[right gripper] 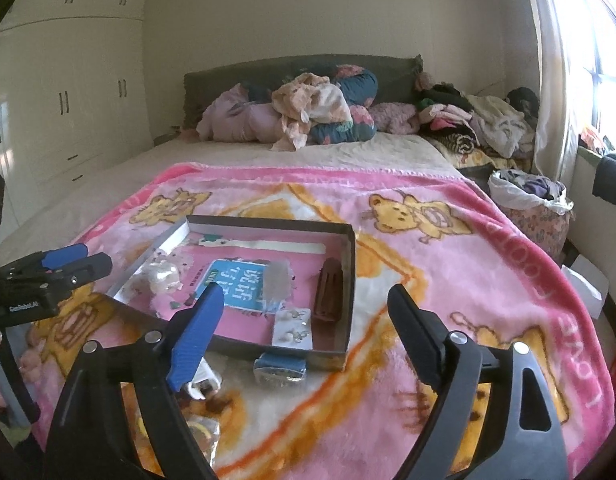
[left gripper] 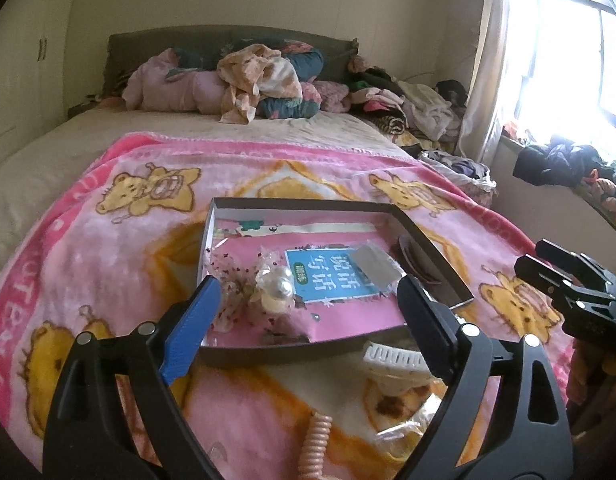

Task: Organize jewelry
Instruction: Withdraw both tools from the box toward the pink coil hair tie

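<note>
Shallow grey cardboard box (right gripper: 349, 276) sits on a pink fleece blanket with yellow bear print (right gripper: 447, 264), spread over the foot of the bed. Box floor is a pink printed sheet with a blue label of white characters (right gripper: 238, 286).

Inside, at the box's left edge: a clear crinkled packet holding large white pearl pieces (left gripper: 274, 286). At the right wall: a long brown ribbed hair clip (right gripper: 327, 294). In the near right corner: a white card of small earrings (right gripper: 292, 330). A small clear plastic bag (right gripper: 278, 284) lies over the label's edge.

On the blanket just outside the box's near wall: a small blue-topped packet (right gripper: 280, 368), a white ribbed plastic piece (left gripper: 393, 358), a peach coiled hair tie (left gripper: 315, 448).

Left gripper (left gripper: 308, 292), one blue and one black finger, hovers over the box's near edge, fingers wide apart, nothing between them. Right gripper (right gripper: 304, 300) hangs above the near right part of the box, fingers likewise spread, empty.
</note>
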The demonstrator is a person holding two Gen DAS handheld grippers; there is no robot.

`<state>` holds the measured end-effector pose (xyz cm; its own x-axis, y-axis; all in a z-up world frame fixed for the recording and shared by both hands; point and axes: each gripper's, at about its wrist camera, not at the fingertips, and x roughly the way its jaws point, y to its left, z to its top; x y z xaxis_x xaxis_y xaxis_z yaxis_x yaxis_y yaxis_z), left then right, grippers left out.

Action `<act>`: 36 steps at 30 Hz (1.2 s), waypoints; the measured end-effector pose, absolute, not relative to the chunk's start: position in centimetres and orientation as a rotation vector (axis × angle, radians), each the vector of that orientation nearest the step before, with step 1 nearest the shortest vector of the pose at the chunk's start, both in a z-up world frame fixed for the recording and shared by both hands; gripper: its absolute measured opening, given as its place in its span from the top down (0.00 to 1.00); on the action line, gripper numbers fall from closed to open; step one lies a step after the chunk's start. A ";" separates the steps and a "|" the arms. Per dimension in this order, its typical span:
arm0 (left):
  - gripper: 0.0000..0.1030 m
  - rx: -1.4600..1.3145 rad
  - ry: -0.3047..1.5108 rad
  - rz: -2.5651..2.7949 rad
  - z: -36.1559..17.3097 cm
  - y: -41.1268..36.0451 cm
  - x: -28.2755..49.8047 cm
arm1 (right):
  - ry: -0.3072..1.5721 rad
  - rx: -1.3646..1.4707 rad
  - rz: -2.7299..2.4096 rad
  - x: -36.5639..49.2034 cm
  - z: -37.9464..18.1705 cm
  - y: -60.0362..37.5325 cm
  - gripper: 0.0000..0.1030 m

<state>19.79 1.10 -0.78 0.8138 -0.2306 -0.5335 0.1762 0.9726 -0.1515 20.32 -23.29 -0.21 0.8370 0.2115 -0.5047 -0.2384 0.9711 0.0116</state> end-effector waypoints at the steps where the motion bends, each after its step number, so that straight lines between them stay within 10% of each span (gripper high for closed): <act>1: 0.22 -0.095 0.582 -0.217 -0.7 1.1 19.7 | 0.525 -0.056 0.243 20.0 -0.1 -23.2 0.21; 36: 0.21 -0.068 0.617 -0.184 -3.9 2.5 13.4 | 0.587 -0.094 0.329 13.1 -3.9 -21.1 0.21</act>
